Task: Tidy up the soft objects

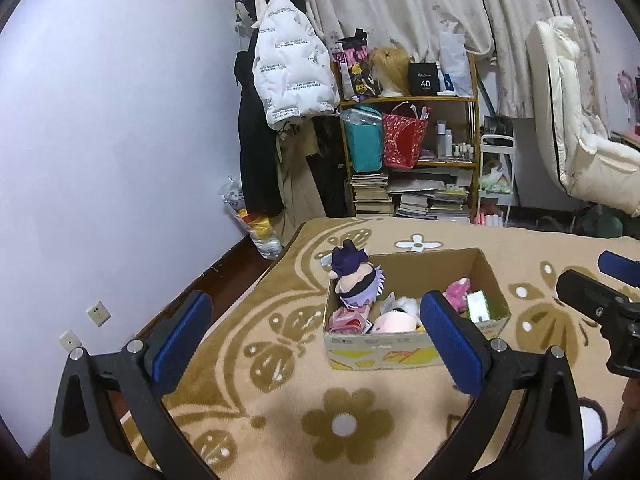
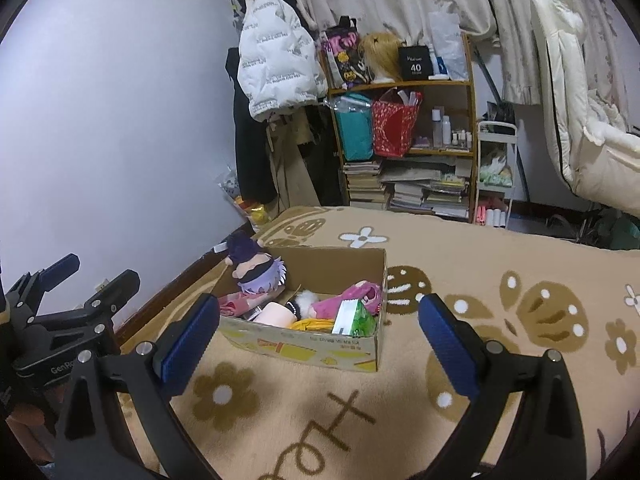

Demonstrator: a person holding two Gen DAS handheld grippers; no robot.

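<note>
On the beige flower-patterned blanket (image 2: 460, 264): one cardboard box (image 2: 304, 350), open-topped, long axis running left to right across both views. Contents: purple-haired plush doll (image 1: 358, 280) propped head-down against the box's far-left corner; pink plush (image 2: 352, 294); white fluffy toy (image 1: 406, 305); green-and-white packet (image 2: 354, 318). Left gripper (image 1: 316, 328): jaws spread wide, blue pads bare, holding nothing, poised short of the box. Right gripper (image 2: 320, 330): jaws likewise fully apart, empty, touching nothing. Behind: shelf (image 1: 412, 100) of books and bags.
</note>
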